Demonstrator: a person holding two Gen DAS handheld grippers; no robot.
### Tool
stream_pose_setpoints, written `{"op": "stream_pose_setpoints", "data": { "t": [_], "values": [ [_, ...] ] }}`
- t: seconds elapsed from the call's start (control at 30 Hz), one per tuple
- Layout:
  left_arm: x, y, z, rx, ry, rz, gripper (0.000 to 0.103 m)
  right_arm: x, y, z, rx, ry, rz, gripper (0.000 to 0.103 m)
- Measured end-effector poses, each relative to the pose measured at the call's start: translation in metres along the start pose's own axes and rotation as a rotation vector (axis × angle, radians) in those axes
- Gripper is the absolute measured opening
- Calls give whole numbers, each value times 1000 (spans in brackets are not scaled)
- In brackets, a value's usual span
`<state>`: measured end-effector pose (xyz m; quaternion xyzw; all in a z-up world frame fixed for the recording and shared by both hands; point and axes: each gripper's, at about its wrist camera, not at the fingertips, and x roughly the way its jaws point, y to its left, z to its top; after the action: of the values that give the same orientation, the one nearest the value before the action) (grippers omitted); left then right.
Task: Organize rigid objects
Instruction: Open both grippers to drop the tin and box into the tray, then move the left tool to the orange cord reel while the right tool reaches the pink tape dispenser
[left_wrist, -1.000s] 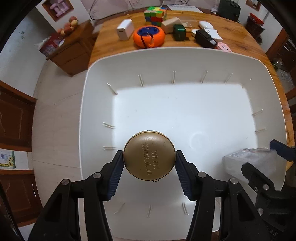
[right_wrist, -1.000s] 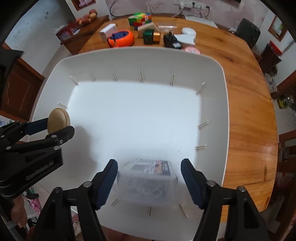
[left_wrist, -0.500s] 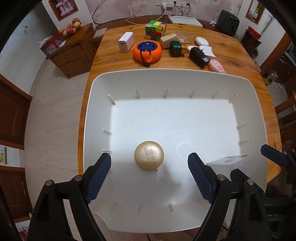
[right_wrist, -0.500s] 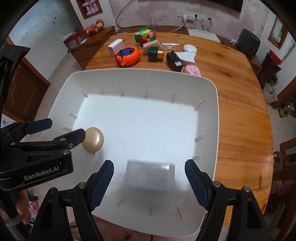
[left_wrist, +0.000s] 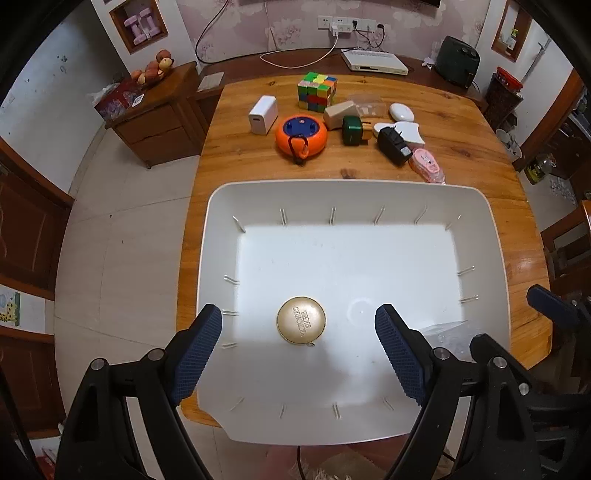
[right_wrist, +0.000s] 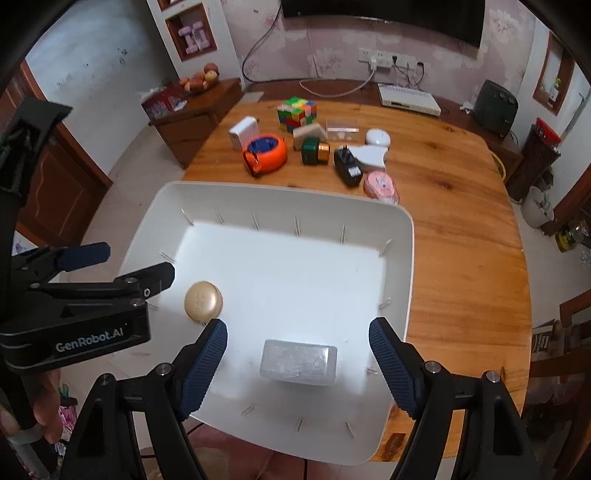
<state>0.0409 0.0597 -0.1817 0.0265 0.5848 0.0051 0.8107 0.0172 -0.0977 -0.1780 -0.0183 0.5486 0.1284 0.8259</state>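
A white bin (left_wrist: 221, 258) (right_wrist: 399, 258) sits on the wooden table's near end. A round gold tin (left_wrist: 301, 319) (right_wrist: 203, 300) lies on its floor at the near left. A clear plastic box (right_wrist: 298, 362) (left_wrist: 448, 334) lies at the near right. My left gripper (left_wrist: 301, 354) is open and empty, raised above the tin. My right gripper (right_wrist: 297, 365) is open and empty, raised above the clear box. The left gripper also shows in the right wrist view (right_wrist: 122, 266).
Beyond the bin lie an orange tape measure (left_wrist: 301, 136) (right_wrist: 264, 152), a white charger (left_wrist: 263, 115), a colour cube (left_wrist: 317, 91), a green box (left_wrist: 351, 130), a black plug adapter (left_wrist: 394, 145) and a pink item (left_wrist: 427, 164). A wooden cabinet (left_wrist: 159, 118) stands left.
Both grippers opened, let go of the gold tin and the clear box inside the bin, and pulled back upward. Both objects now lie on the bin floor.
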Motion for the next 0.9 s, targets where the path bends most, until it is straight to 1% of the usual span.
{"op": "stream_pose_setpoints", "data": {
  "t": [0.13,0.4,0.53,0.73,0.9],
  "values": [
    [-13,-1,4,5,-23,8,87,-12,-4,7,4,-29,9,80],
    [-34,-2,14,-11,-55,-21,87,-29,-13,16,19,-74,23,80],
    [-41,-4,19,-12,-71,-18,87,-37,-16,21,21,-97,25,80],
    [-48,-4,27,-19,-74,-30,87,-48,-19,27,10,-130,23,80],
    [-57,-5,36,-14,-96,-29,87,-58,-22,34,12,-152,23,80]
  ]
}}
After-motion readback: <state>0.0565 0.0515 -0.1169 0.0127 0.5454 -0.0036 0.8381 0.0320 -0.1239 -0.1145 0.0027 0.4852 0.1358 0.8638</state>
